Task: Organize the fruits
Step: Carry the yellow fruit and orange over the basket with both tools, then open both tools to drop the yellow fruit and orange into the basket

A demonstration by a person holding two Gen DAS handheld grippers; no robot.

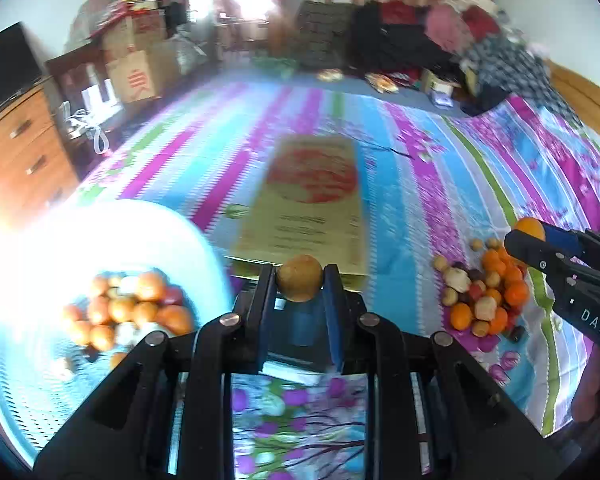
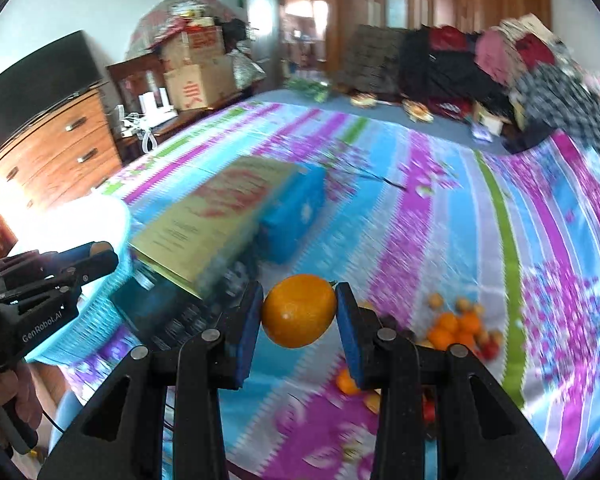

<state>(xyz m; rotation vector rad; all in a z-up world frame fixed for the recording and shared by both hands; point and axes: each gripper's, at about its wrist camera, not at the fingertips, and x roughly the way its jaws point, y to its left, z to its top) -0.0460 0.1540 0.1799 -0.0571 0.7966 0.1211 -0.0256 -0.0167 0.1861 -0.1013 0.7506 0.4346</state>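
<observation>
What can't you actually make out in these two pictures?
- Left view: glare washes out the basket rim's left side.
- Both views: printing on the yellow box is smeared by motion blur.
- Right view: the right tongs hide part of the fruit pile.

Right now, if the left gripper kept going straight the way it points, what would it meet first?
Probably the flat yellow box on the bedspread. The left gripper, shut on a small brown fruit, aims at the box's near edge, though depth is unclear.

Black left gripper (image 1: 299,280), blue pads (image 1: 334,312), silver screws (image 1: 230,320)
</observation>
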